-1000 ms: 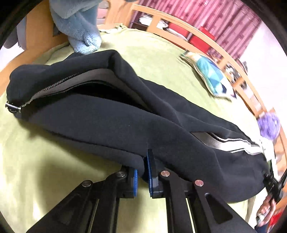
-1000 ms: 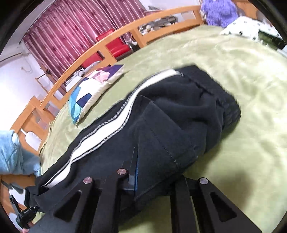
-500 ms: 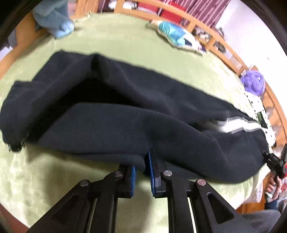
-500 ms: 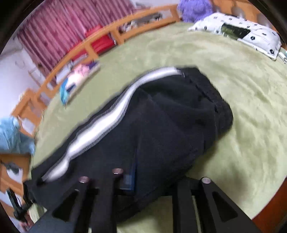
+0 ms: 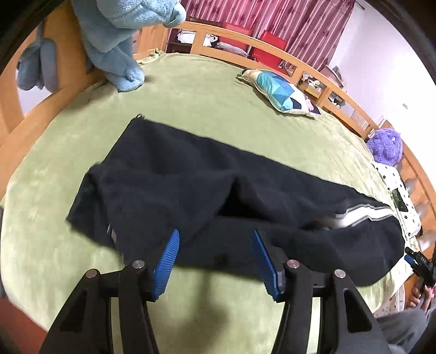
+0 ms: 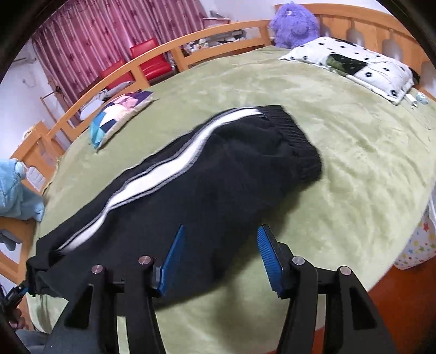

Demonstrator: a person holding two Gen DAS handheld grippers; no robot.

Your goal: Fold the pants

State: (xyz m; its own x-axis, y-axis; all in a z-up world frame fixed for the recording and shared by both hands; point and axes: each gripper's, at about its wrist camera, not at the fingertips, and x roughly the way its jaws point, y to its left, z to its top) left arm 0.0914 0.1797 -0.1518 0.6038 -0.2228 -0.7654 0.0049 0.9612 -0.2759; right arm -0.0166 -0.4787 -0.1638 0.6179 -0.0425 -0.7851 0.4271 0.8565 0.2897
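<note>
Black pants (image 5: 207,190) with a white and grey side stripe lie folded lengthwise on the green bed. In the right wrist view the pants (image 6: 218,177) show the stripe on top and the ribbed waistband at the right end. My left gripper (image 5: 215,253) is open and empty, just above the near edge of the leg end. My right gripper (image 6: 220,253) is open and empty, just above the near edge of the hip part. The blue pads (image 5: 166,261) stand wide apart.
The green bed cover (image 5: 207,89) is ringed by a wooden rail (image 6: 190,54). A patchwork cushion (image 5: 280,92), a light blue plush (image 5: 114,40), a purple plush (image 6: 294,24) and a white spotted pillow (image 6: 354,65) lie toward the edges.
Both grippers were shut on the pants' near edge. Both have opened and let go, and the pants now lie flat on the bed.
</note>
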